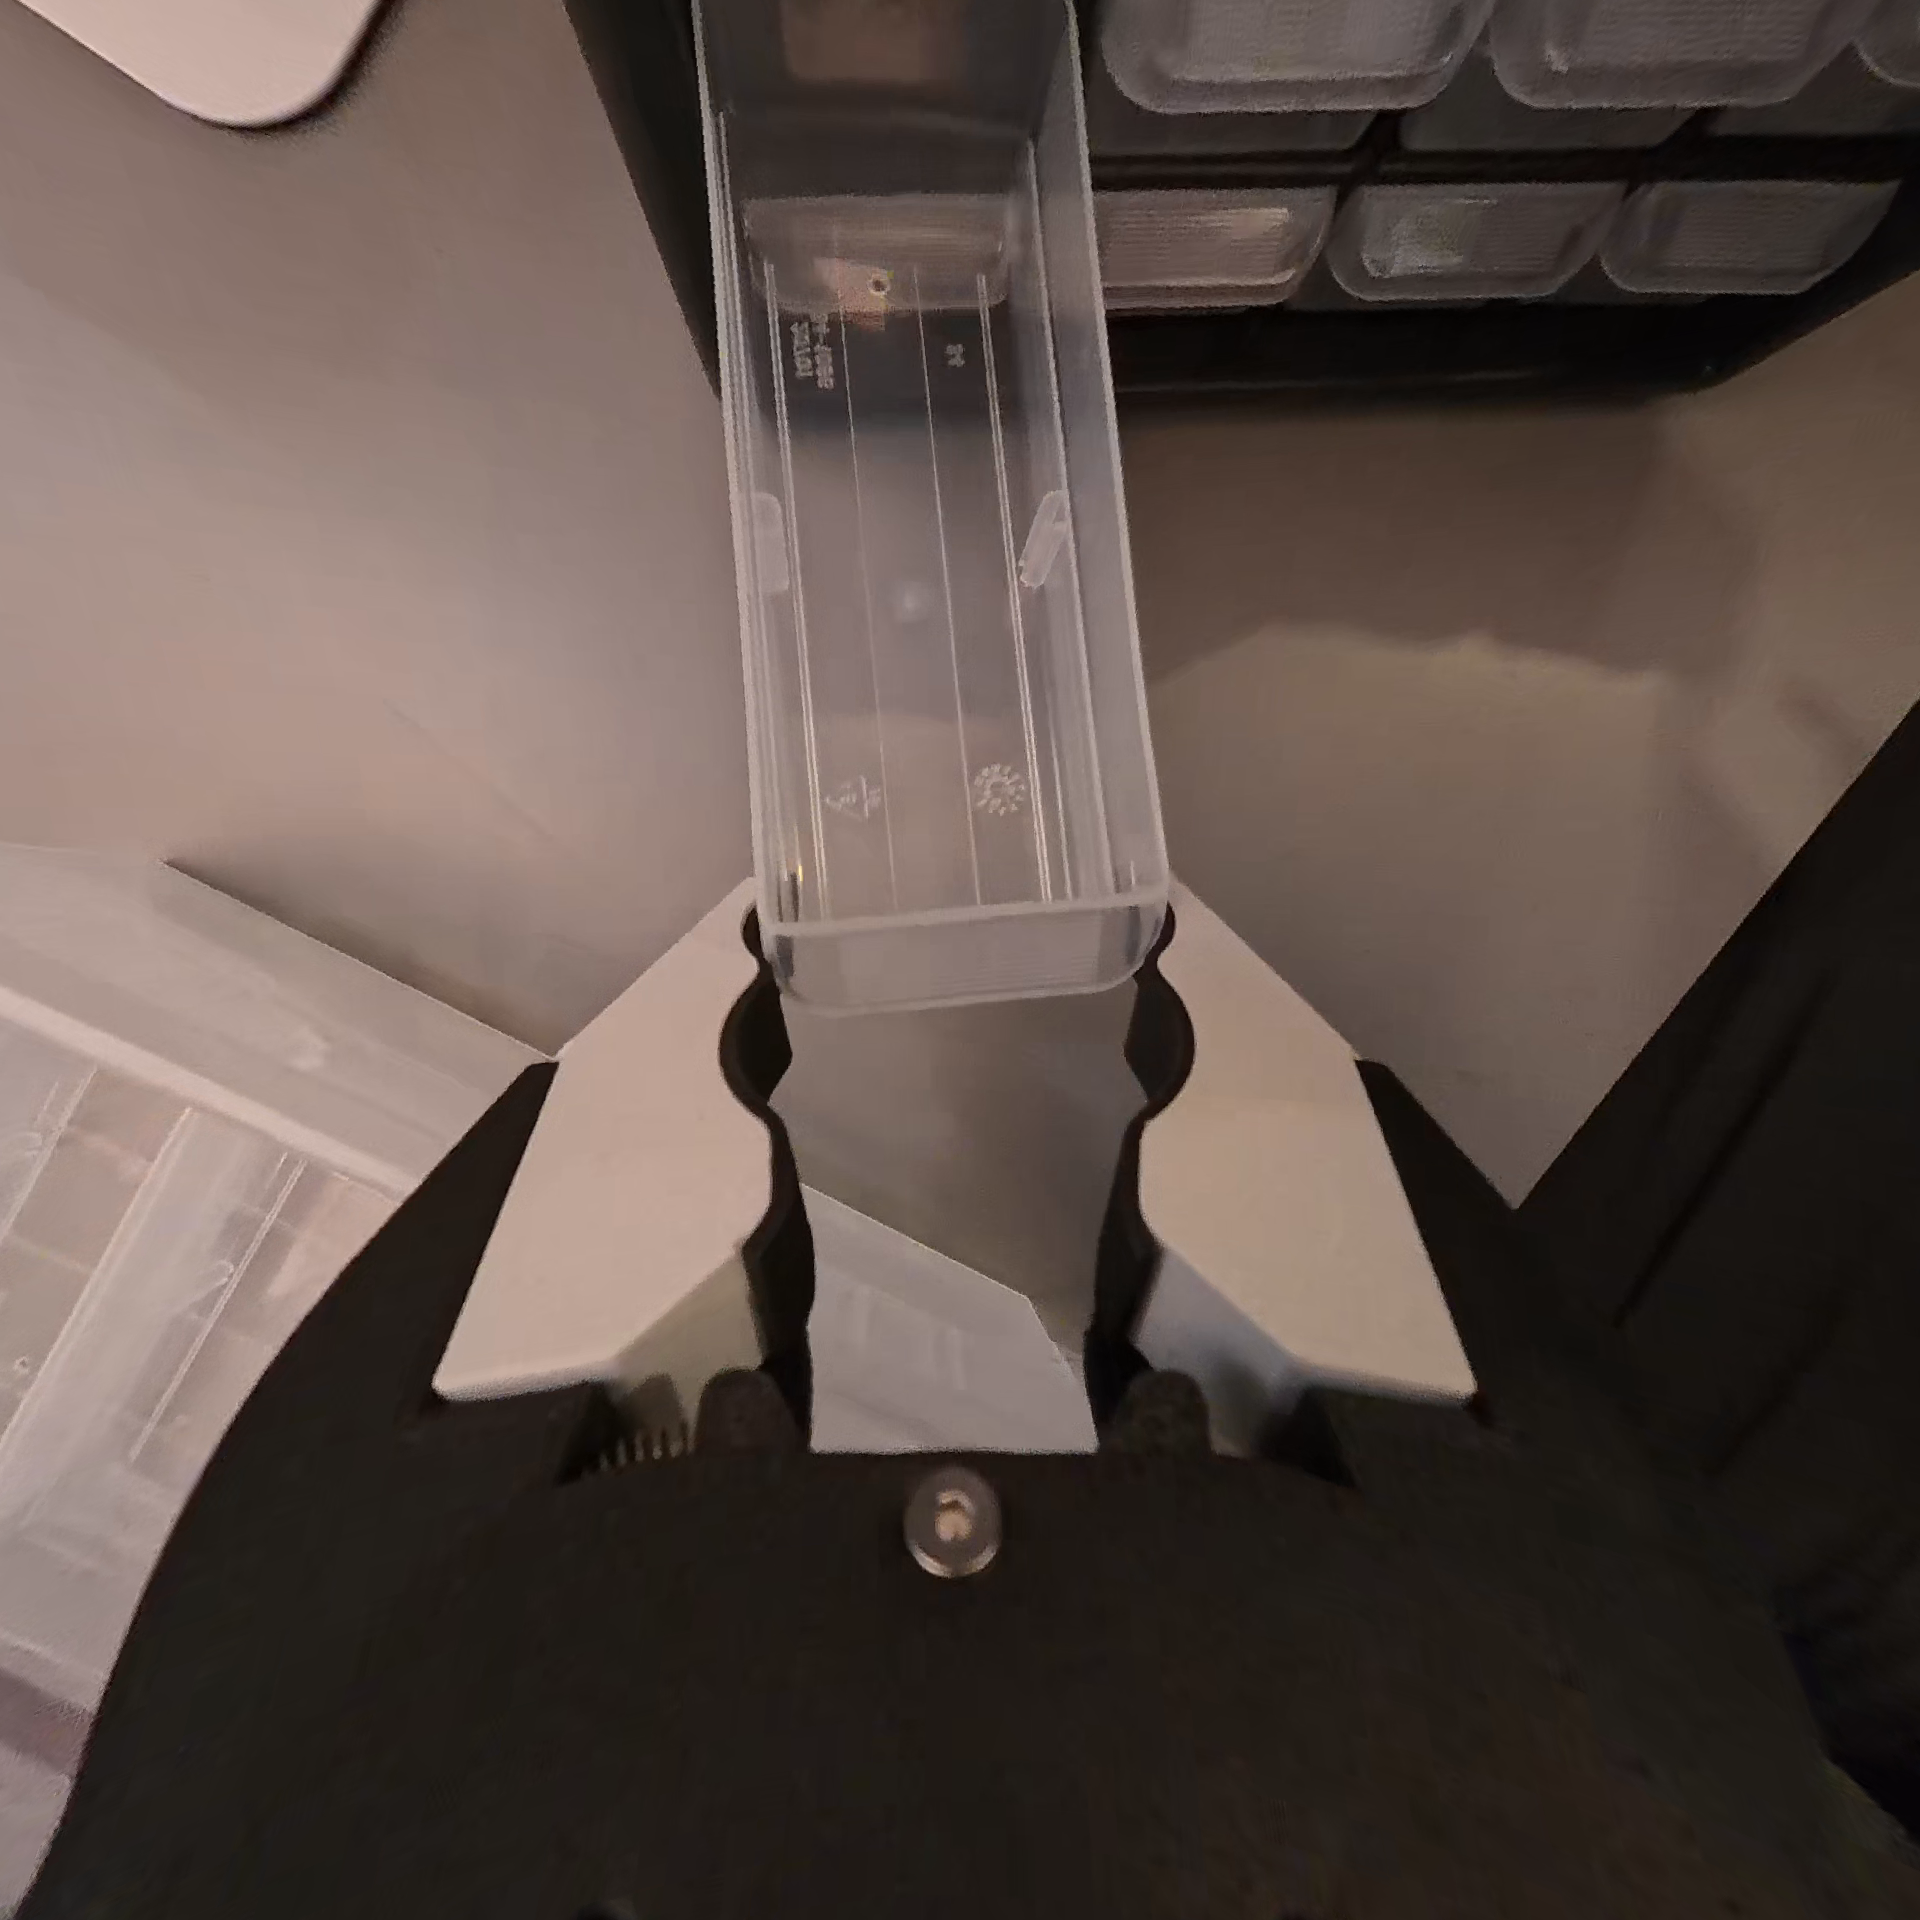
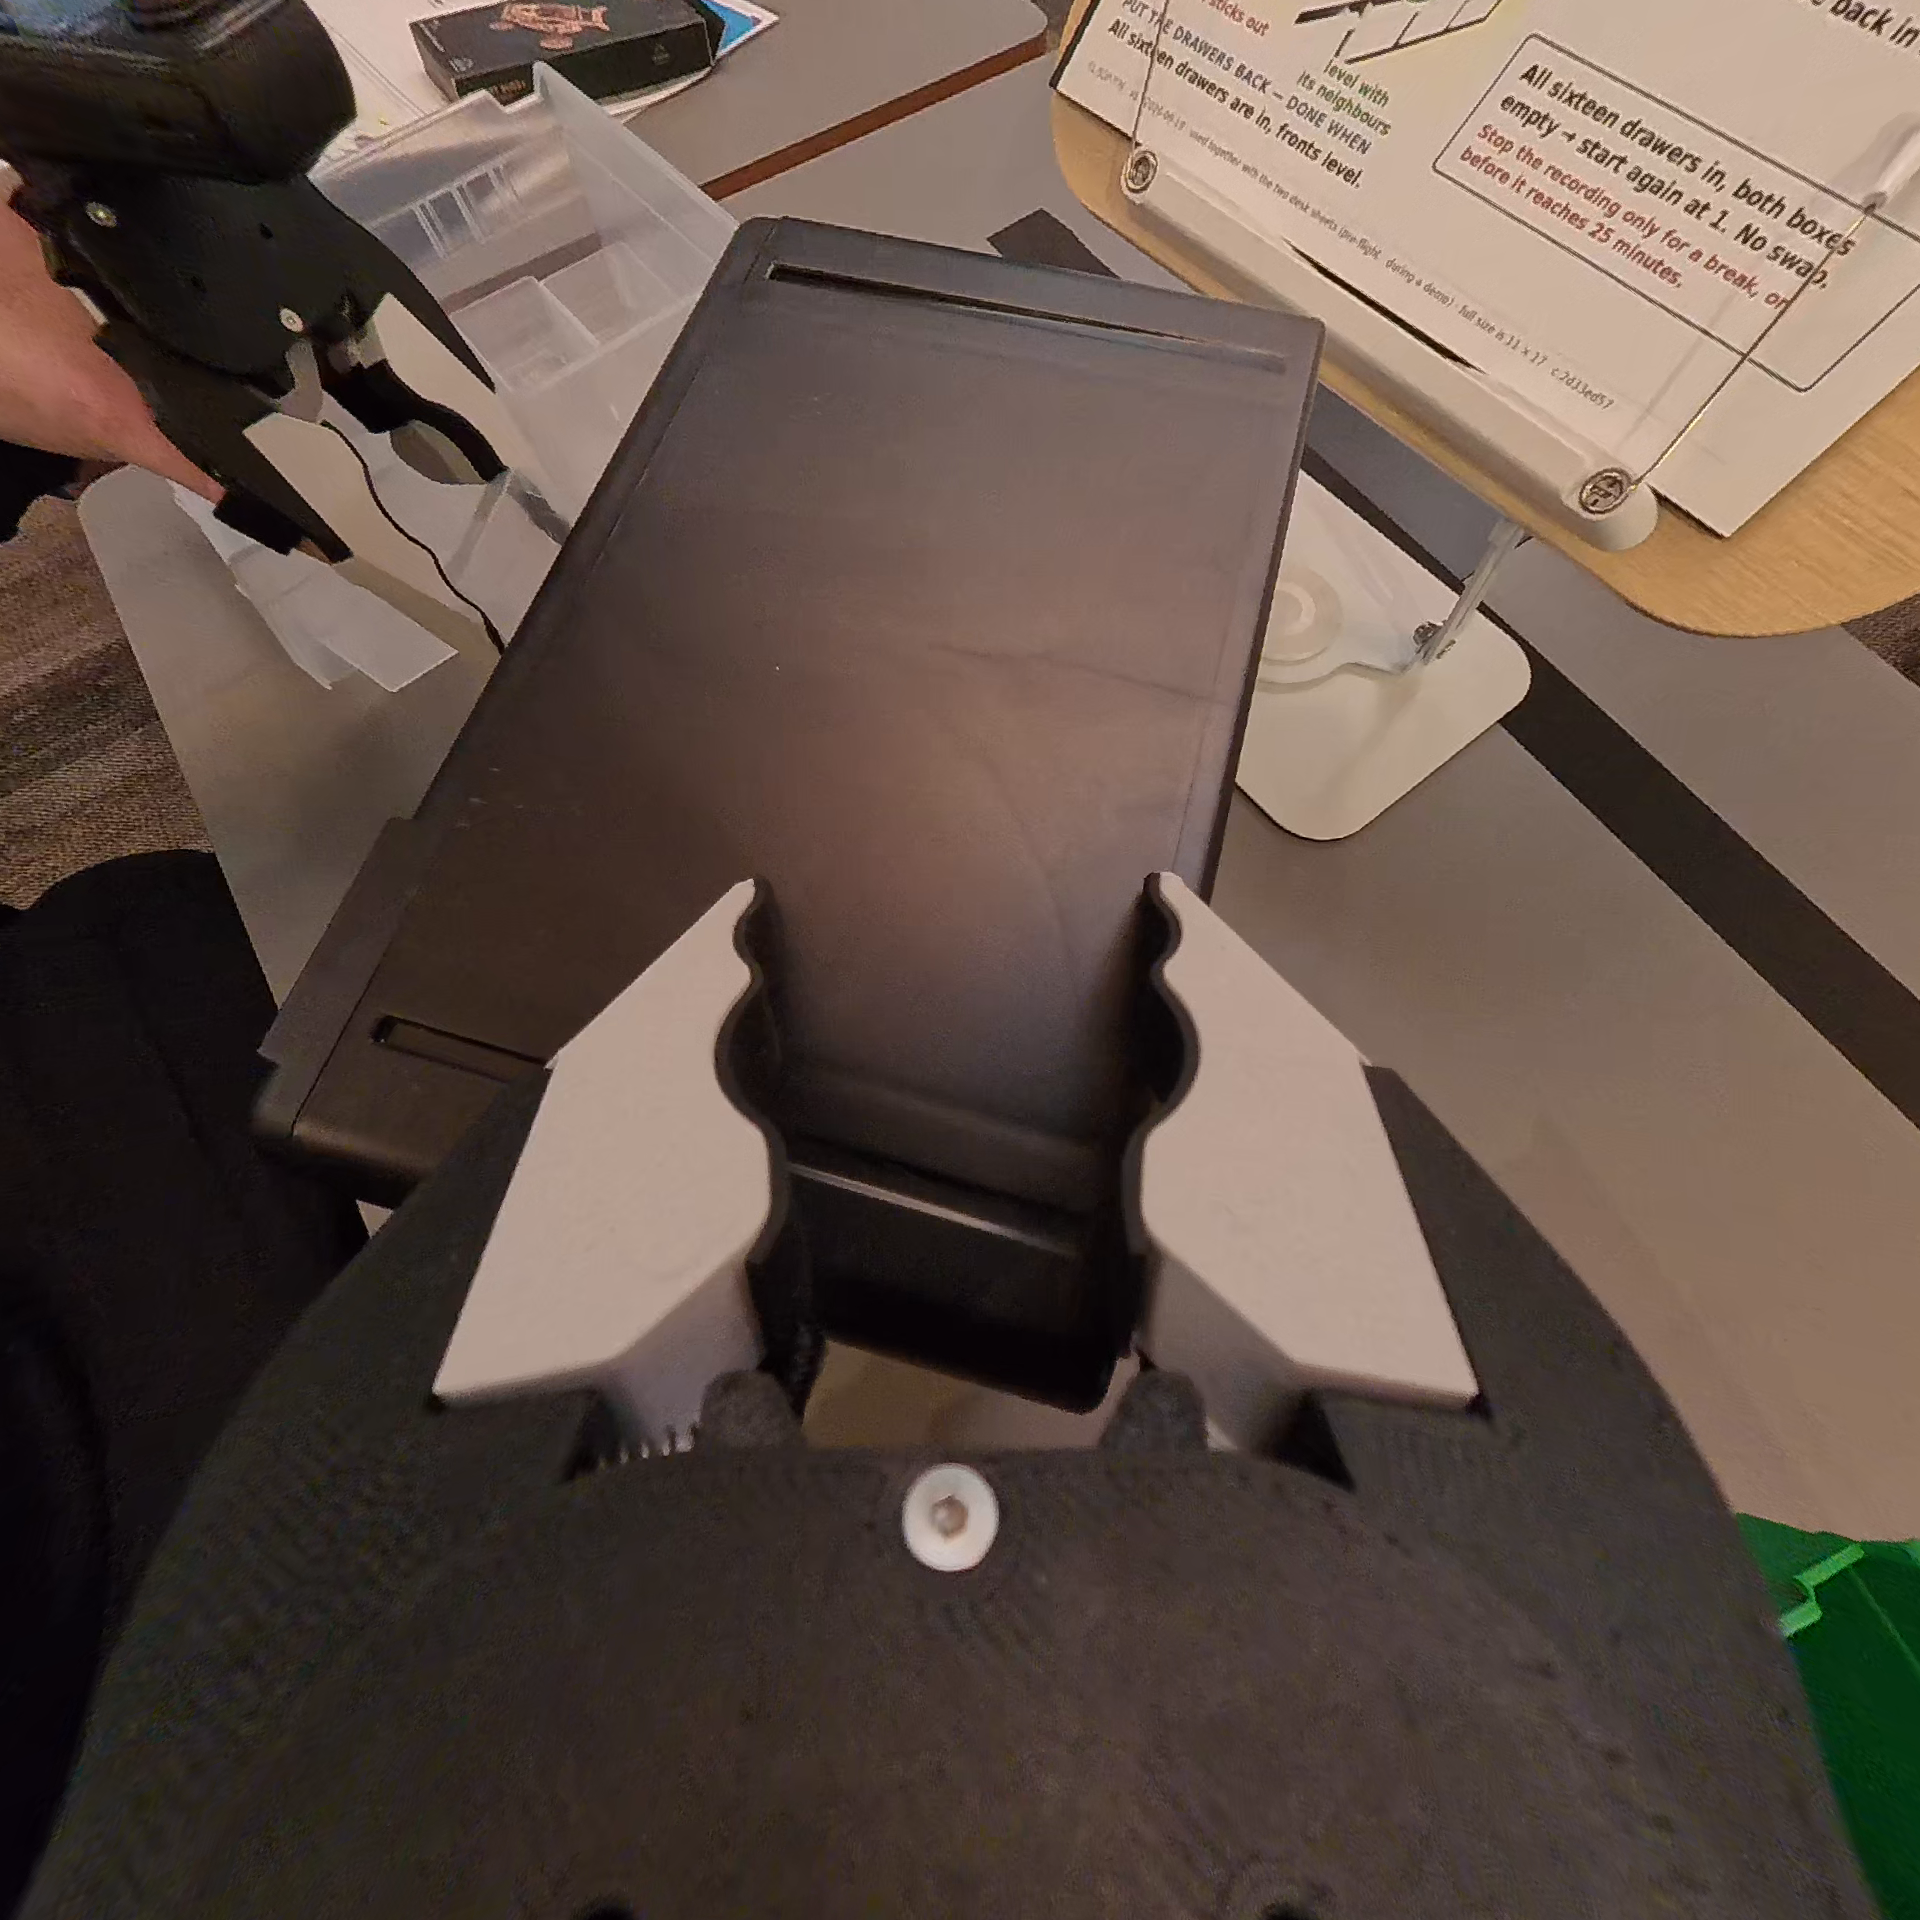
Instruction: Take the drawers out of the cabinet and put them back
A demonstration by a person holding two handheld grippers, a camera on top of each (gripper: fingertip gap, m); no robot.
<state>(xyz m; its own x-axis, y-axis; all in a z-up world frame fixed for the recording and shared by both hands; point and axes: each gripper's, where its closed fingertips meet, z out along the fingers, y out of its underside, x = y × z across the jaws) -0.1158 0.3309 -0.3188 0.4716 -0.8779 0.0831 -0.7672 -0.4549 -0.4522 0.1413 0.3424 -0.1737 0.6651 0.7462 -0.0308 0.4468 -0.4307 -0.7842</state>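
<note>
My left gripper (image 1: 961,925) is shut on the near end of a clear plastic drawer (image 1: 935,582). The drawer looks empty and runs away from me, its far end in a slot at the left side of the black cabinet (image 1: 644,156). Other clear drawers (image 1: 1475,229) sit in their slots to the right. My right gripper (image 2: 956,904) is open, its fingers over the near end of the cabinet's flat black top (image 2: 935,623); whether they touch it is unclear. The right wrist view also shows the left gripper (image 2: 374,499) in a hand with the drawer (image 2: 332,634).
A clear plastic storage box (image 1: 156,1195) stands left of the cabinet, also seen in the right wrist view (image 2: 499,239). A white stand (image 2: 1382,717) holding a printed instruction sheet (image 2: 1558,187) is right of the cabinet. A green object (image 2: 1839,1621) is at the lower right. Grey tabletop (image 1: 364,520) lies around.
</note>
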